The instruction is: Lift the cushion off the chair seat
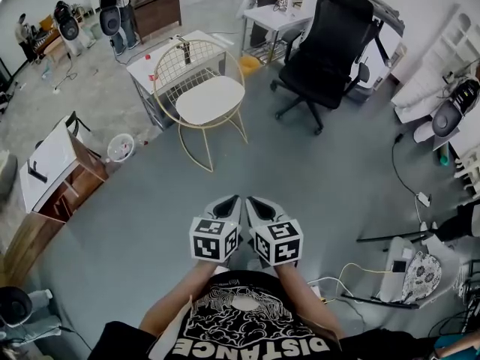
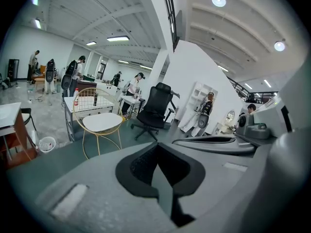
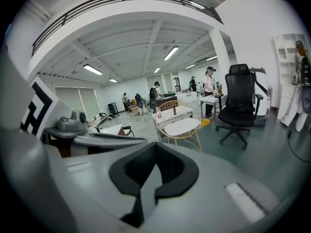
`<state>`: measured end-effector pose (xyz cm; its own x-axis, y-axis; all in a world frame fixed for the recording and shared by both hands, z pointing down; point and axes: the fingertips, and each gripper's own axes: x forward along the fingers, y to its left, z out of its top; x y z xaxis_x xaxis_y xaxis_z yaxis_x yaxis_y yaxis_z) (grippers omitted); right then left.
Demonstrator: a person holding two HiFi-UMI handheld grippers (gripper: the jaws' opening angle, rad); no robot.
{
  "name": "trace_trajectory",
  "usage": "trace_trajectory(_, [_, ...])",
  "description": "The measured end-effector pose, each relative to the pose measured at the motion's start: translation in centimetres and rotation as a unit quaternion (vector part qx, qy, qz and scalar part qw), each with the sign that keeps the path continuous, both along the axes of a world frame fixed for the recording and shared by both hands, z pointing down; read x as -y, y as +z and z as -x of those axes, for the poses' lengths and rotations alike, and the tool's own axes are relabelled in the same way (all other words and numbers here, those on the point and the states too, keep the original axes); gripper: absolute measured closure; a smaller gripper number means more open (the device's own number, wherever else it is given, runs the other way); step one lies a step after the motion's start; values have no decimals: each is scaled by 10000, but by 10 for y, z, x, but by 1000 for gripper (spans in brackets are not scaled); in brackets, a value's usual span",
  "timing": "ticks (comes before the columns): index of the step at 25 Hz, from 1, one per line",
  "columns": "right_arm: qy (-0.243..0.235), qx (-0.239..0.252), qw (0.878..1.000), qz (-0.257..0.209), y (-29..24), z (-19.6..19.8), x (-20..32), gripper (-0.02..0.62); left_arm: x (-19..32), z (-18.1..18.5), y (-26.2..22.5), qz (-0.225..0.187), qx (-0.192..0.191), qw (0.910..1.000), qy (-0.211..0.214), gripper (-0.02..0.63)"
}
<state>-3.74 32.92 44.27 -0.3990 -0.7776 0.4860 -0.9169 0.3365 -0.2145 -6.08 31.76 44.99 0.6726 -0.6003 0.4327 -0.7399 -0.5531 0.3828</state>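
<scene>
A white round cushion [image 1: 211, 100] lies on the seat of a gold wire chair [image 1: 187, 57] at the far side of the grey floor. It also shows small in the left gripper view as the cushion [image 2: 102, 122] and in the right gripper view as the cushion [image 3: 182, 126]. My left gripper [image 1: 233, 199] and right gripper [image 1: 252, 200] are held side by side close to my body, well short of the chair. Both point toward it with jaws closed together and nothing between them, as the left gripper [image 2: 156, 145] and right gripper [image 3: 155, 146] views confirm.
A black office chair [image 1: 326, 47] stands right of the gold chair. A white table [image 1: 148, 64] sits just behind it. At the left are a wooden desk [image 1: 52, 172] and a white bin [image 1: 120, 147]. Cables [image 1: 401, 172] and gear lie on the floor at right. People work far back.
</scene>
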Motion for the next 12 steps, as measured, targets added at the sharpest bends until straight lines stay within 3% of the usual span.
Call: trace_trajectory(12, [-272,197,9994,-15,6,-31,49,595,44,-28,7,29,203,9995,-252,614])
